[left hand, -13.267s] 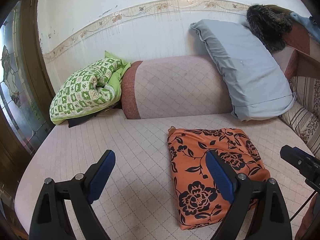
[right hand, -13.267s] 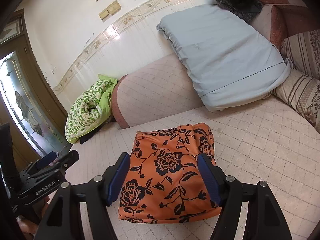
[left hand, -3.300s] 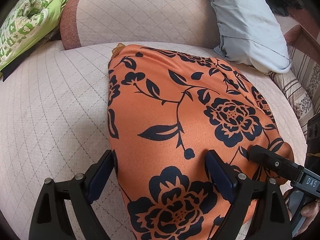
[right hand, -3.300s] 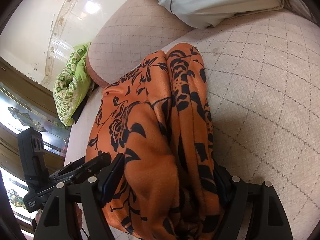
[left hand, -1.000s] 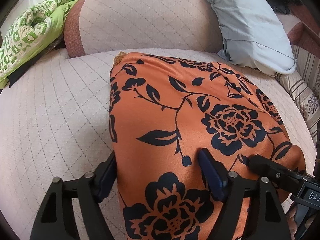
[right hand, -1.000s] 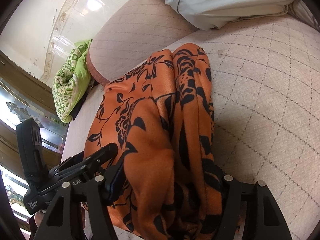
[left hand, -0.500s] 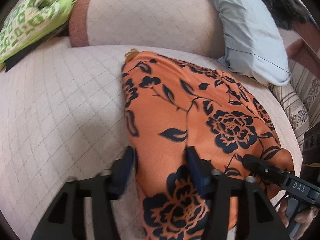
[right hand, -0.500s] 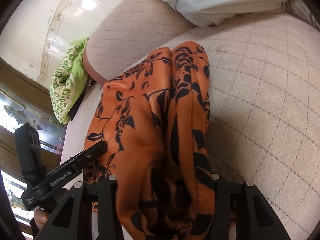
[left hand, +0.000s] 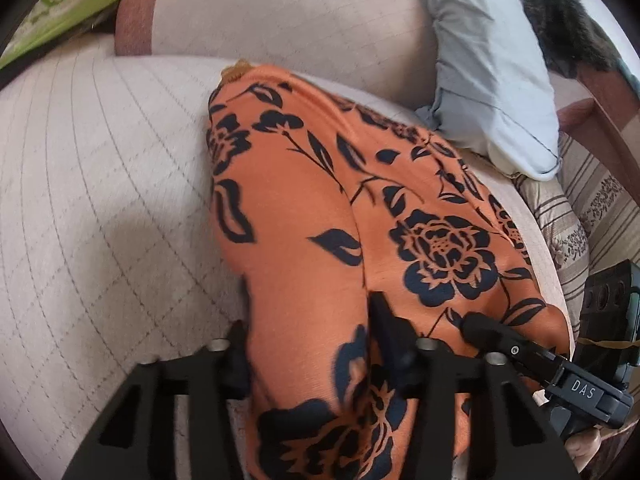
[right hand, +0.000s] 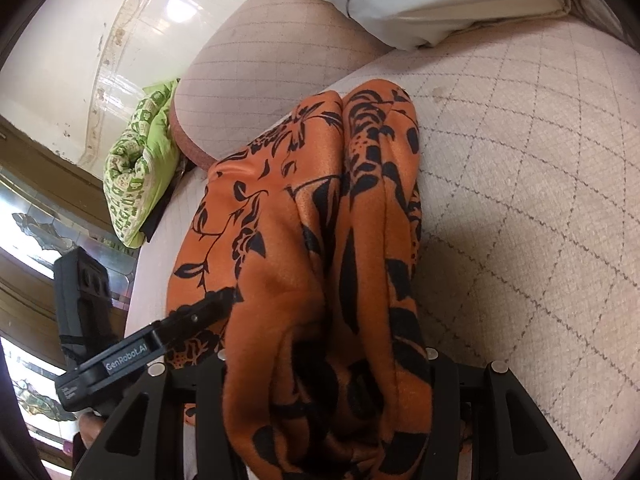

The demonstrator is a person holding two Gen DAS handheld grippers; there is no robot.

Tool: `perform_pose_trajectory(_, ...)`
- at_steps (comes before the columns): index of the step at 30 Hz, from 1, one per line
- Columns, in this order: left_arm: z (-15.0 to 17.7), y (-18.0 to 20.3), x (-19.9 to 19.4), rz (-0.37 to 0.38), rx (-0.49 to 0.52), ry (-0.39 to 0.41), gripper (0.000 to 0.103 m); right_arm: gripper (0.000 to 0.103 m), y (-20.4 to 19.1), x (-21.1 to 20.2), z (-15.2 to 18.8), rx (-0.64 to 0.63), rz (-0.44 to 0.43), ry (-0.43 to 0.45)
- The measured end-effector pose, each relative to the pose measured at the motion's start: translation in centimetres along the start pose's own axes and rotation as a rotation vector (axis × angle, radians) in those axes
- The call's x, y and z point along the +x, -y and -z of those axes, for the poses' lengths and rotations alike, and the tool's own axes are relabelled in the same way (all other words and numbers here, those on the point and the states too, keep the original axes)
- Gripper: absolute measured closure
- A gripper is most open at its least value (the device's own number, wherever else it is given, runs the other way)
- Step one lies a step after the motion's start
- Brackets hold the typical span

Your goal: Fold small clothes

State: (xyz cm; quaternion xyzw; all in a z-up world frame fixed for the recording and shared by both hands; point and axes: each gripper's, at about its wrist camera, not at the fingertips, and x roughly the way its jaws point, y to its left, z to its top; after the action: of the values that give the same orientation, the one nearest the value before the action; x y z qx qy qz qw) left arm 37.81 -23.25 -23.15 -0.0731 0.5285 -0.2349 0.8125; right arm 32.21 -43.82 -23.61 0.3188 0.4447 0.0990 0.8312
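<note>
Gripping both near corners of the orange cloth now: it lies in a folded bundle on the quilted seat, far end toward the bolster, grey pillow to the far right. Left gripper is closing, near-left edge of the cloth between its jaws and bunching up there; from the frame the pads look to be pressing fabric already. Right gripper is clamped on a thick wad of the near-right edge; several layers are pinched, and its pads are buried in the folds so I can't see how deep the bite goes. In the right view the left gripper sits just beside, its tip touching the cloth. Risks, my read: the left one may catch only the top layer, so on lift the lower layers stay down and the fold opens unevenly. Right bite holds a bulky wad, so fabric could creep out under tension, and the satin-like surface looks slippery. The two grips are close together, so pulling apart could twist the bundle instead of spreading it. Dragging across the seat could also skew the far end.
</note>
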Motion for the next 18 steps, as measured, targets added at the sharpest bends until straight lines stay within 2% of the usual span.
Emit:
perform_pose_trajectory(3,0.0,-0.2,-0.9,0.01,-0.006,0.014,0.068,0.056,-0.9,-0.5,0.1,-0.013,-0.006,0.021)
perform_pose_trajectory(6,0.3,0.6,-2.4,-0.018,0.032,0.034,0.07,0.059,-2.1,-1.4,0.3,-0.039,-0.006,0.046)
perform_pose_trajectory(10,0.9,1.2,-6.1,-0.031,0.078,0.056,0.07,0.062,-4.1,-3.0,1.2,-0.067,-0.026,0.066)
perform_pose_trajectory(16,3.6,2.3,-13.2,-0.084,0.168,0.108,0.07,0.062,-8.4,-6.5,5.2,-0.121,-0.057,0.096)
perform_pose_trajectory(18,5.1,2.6,-15.8,-0.084,0.194,0.124,0.07,0.062,-10.2,-8.2,7.4,-0.144,-0.071,0.117)
